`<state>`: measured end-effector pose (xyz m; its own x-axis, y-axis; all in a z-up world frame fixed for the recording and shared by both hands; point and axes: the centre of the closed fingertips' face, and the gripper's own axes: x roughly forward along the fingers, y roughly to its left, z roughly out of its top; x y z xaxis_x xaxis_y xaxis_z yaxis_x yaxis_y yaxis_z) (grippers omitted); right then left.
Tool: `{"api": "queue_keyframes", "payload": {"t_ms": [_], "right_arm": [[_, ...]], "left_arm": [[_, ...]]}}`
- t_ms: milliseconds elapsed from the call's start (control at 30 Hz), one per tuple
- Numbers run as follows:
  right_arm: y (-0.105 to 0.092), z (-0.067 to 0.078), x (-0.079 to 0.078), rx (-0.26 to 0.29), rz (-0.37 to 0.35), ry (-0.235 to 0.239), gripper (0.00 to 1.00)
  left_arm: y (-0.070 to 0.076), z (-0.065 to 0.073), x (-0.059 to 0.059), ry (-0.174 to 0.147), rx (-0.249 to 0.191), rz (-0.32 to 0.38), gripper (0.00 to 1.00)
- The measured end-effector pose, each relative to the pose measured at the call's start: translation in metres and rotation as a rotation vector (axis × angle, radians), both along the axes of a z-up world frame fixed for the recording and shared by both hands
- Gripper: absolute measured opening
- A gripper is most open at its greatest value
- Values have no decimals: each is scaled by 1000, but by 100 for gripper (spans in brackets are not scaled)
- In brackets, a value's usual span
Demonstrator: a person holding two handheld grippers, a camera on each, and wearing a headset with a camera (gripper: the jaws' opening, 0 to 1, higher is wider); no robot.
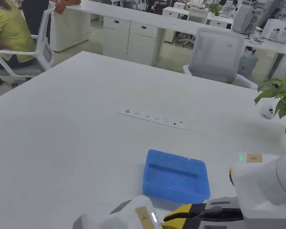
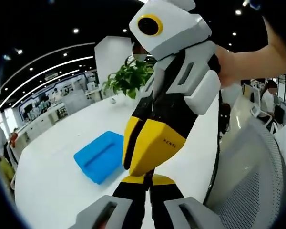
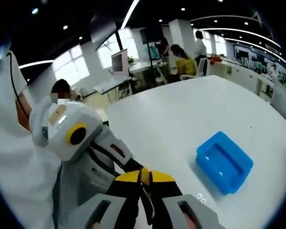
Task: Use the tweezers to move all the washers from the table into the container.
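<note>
The two washers [image 3: 200, 198], tiny, light and apt to skid, lie on the tabletop [image 3: 181, 119] just beside the container [image 3: 224, 162], so pinch each by its rim; your left tongs [image 3: 136, 167] and right tongs [image 2: 139, 168] face each other tip to tip, both seemingly closed, whether on tweezers I cannot tell.

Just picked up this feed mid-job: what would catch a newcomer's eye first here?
The bright blue container stands out on the white table, on the side nearest the person. In the left gripper view the right gripper looms close, its yellow jaws pressed together. A green plant leans in at the table's right side in the head view.
</note>
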<state>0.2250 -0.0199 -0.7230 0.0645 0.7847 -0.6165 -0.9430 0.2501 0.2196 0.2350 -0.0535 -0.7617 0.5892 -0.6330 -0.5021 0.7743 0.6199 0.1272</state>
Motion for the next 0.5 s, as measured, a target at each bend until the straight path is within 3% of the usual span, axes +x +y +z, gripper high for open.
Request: {"api": "queue_keyframes", "payload": {"t_ms": [67,200,400,500], "right_arm": [[-2,1,2,1,-7,5,3],[-6,3,1,20,-6,3,7],[-8,4,2,36,-18,32,4],[-9,3,2,25,-19,22,5]], "left_arm": [[2,2,1,-38,24,-2,0],[8,1,4,-18,18,21,0],[11,5,7,-60,36,21,0],[11,5,8,-53,30,24,0]]}}
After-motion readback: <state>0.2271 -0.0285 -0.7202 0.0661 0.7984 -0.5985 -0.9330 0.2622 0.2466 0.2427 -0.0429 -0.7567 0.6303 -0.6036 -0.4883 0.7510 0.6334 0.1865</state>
